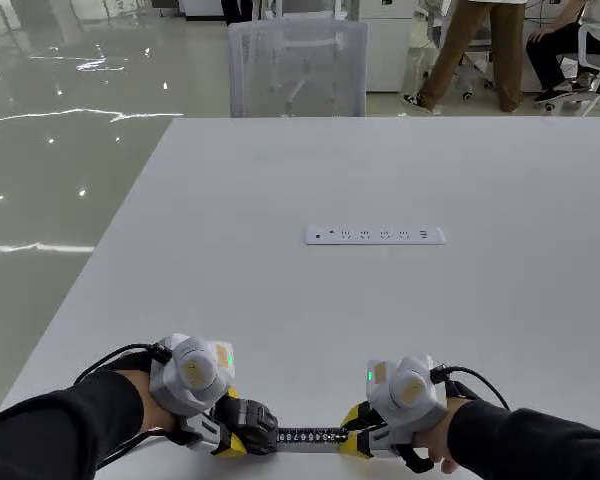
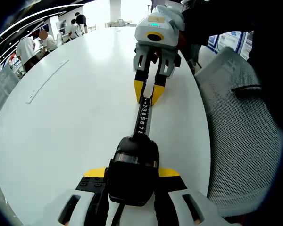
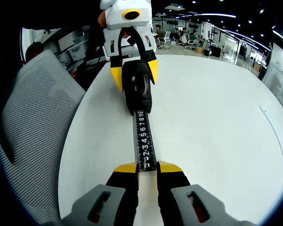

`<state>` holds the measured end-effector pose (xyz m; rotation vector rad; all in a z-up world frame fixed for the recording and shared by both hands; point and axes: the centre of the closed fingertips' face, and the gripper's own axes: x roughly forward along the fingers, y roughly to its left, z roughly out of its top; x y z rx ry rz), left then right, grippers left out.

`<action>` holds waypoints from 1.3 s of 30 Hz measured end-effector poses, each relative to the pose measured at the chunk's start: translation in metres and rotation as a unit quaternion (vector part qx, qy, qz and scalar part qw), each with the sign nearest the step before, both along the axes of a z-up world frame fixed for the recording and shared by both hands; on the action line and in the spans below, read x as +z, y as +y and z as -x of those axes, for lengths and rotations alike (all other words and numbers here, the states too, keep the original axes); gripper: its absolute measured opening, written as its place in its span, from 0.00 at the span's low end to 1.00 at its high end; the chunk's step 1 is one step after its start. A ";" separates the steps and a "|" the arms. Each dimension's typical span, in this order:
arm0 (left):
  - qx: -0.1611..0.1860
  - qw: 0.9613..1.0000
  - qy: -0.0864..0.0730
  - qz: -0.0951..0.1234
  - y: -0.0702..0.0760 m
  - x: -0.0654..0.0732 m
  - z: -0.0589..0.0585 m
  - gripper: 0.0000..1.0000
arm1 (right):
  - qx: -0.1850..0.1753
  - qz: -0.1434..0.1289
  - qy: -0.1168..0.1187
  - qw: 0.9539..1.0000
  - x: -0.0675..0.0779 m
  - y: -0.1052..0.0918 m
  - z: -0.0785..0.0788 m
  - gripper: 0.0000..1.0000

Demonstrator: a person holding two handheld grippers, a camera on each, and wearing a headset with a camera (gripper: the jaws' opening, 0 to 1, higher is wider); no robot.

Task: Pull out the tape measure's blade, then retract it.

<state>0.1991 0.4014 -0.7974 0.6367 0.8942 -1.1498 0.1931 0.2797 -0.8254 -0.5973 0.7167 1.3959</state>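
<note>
At table [image 1: 380, 180] edge: one tape measure [image 3: 137, 89], left gripper [image 2: 132, 172] clamping case, right gripper [image 3: 147, 168] apparently pinching blade [image 3: 142, 141].

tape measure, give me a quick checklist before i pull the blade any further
1. Tape measure case clamped in the left gripper: ok, both jaws sit against its sides.
2. Blade end pinched by the right gripper: ok, the jaws are shut on it.
3. Blade straight and flat between the two grippers: ok, no twist or kink.
4. Blade pulled well out: not ok, only a short stretch shows.
5. Room on the table to pull apart: ok, the power strip lies well away from both grippers.
6. Blade lock released: cannot tell, no lock switch can be made out.
</note>
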 end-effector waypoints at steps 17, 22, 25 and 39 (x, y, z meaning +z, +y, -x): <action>0.002 1.000 -0.002 0.001 0.000 0.000 0.000 0.33 | 0.008 0.013 -0.007 1.000 -0.002 -0.015 -0.001 0.10; 0.001 1.000 -0.002 0.001 0.000 0.000 0.000 0.33 | 0.008 0.016 -0.008 1.000 -0.002 -0.020 0.000 0.10; 0.003 1.000 -0.001 0.001 0.000 0.000 0.000 0.33 | 0.007 0.017 -0.007 1.000 -0.001 -0.024 -0.001 0.10; 0.004 1.000 -0.002 0.000 0.000 0.000 0.000 0.33 | 0.001 0.021 -0.010 1.000 0.000 -0.043 -0.002 0.10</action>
